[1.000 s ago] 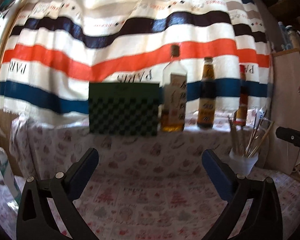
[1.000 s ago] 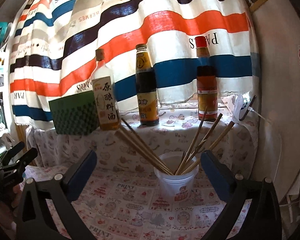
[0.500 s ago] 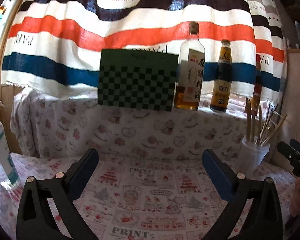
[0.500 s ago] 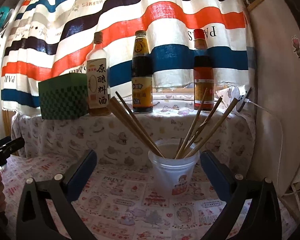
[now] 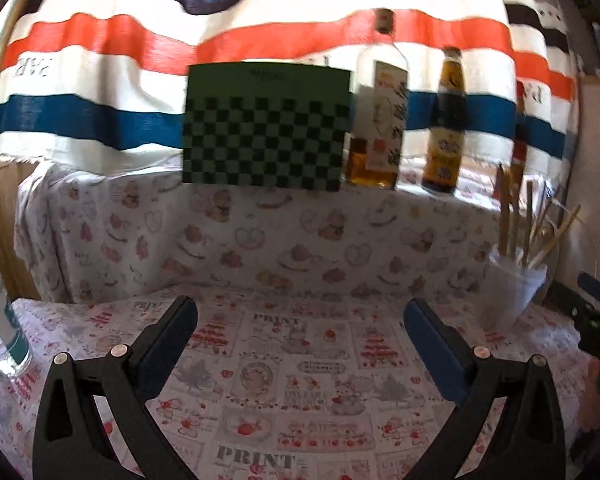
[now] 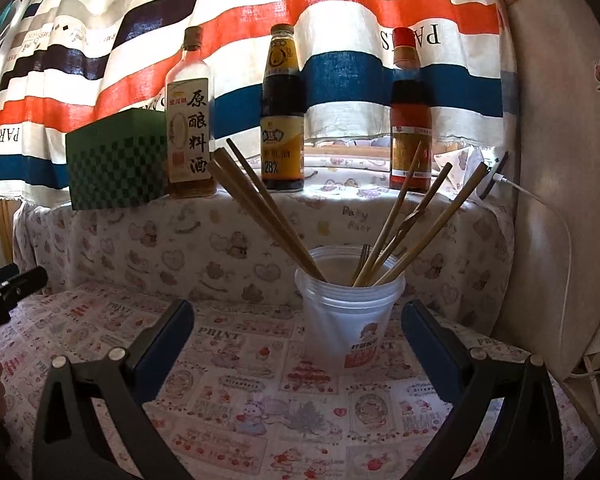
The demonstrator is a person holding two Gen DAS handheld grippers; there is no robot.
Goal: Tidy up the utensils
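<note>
Both grippers' jaws wide apart — holding nothing.

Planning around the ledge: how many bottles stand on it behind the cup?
3, in a row on the ledge: clear cooking-wine bottle beside the green checkered box, dark soy bottle in the middle, red-capped bottle at right. None seems hidden.

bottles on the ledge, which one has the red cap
The rightmost bottle, standing behind the cup of chopsticks; the middle bottle is dark, the left bottle clear with amber liquid.
</note>
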